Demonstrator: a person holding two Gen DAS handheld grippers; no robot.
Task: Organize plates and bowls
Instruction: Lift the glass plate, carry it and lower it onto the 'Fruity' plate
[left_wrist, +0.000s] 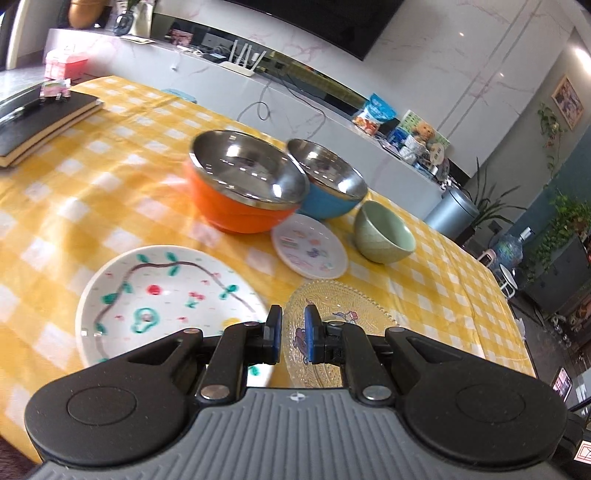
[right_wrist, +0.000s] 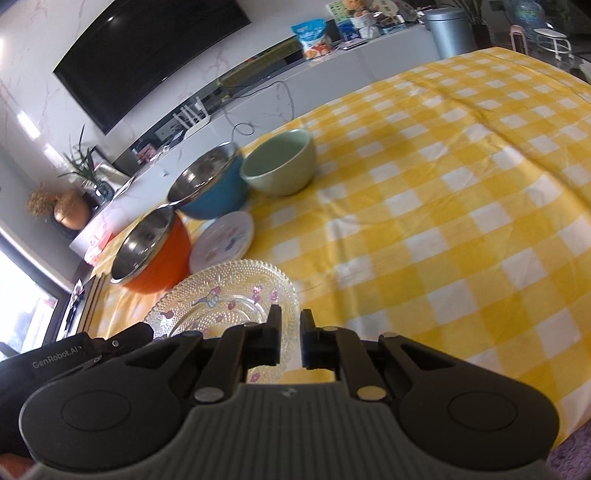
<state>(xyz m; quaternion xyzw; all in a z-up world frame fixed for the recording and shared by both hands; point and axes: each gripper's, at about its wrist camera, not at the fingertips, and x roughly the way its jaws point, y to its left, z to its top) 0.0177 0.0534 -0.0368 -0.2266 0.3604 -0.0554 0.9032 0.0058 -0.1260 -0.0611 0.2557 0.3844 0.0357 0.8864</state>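
I'm hovering both near-closed, empty tongs, left tongs (left_wrist: 292, 334) and right tongs (right_wrist: 290, 339), over the glass plate (right_wrist: 229, 295); I'm opening wide before nipping its 5 o'clock rim.

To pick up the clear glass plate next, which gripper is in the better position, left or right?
Probably the right gripper: in its view the clear patterned glass plate lies just ahead, its near rim under the fingertips. The left gripper sits between the glass plate and the large white painted plate. Both are empty, nearly shut.
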